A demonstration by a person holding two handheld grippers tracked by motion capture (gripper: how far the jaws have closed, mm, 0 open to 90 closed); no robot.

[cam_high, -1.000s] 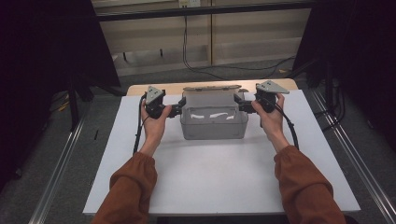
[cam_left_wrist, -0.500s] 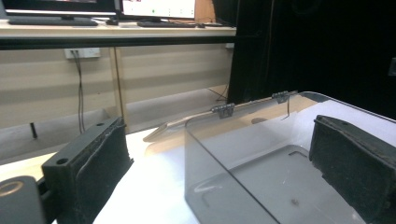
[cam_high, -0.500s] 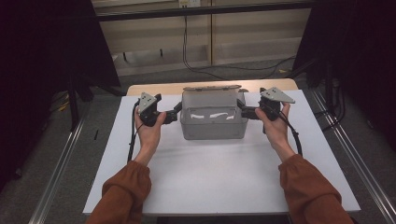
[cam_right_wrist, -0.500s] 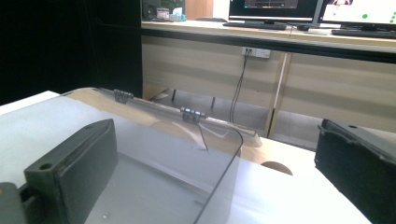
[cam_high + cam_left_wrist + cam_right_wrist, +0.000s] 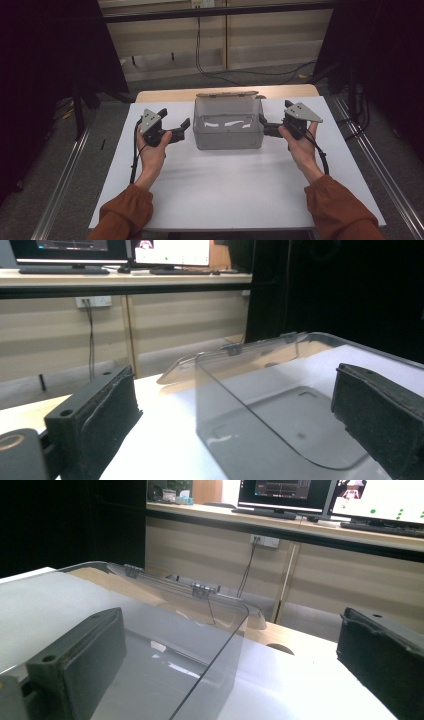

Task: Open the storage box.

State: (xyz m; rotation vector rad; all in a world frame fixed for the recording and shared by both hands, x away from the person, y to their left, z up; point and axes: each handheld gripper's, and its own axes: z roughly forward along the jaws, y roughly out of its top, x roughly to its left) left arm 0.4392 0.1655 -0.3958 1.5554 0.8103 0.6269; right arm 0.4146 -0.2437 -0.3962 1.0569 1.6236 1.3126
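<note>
A clear plastic box [image 5: 227, 137] with its hinged lid [image 5: 227, 94] swung back stands at the middle back of the white tabletop [image 5: 225, 200]. My left gripper [image 5: 175, 121] hovers open just left of the box, a small gap away from it. In the left gripper view the box's corner [image 5: 197, 390] stands ahead between the spread fingers [image 5: 95, 425]. My right gripper [image 5: 265, 127] is open at the box's right end. In the right gripper view the box's wall edge [image 5: 235, 630] runs between the fingers [image 5: 380, 655], and nothing is gripped.
The tabletop's wooden back edge [image 5: 160, 95] lies behind the box. Metal rails [image 5: 65, 185] run along both sides on the floor, and cables [image 5: 215, 70] hang by the rear wall. A desk with monitors [image 5: 300, 495] stands beyond the table.
Both grippers have drawn outward from the box's ends and toward the person, the left one farther. The box has stayed in place.
</note>
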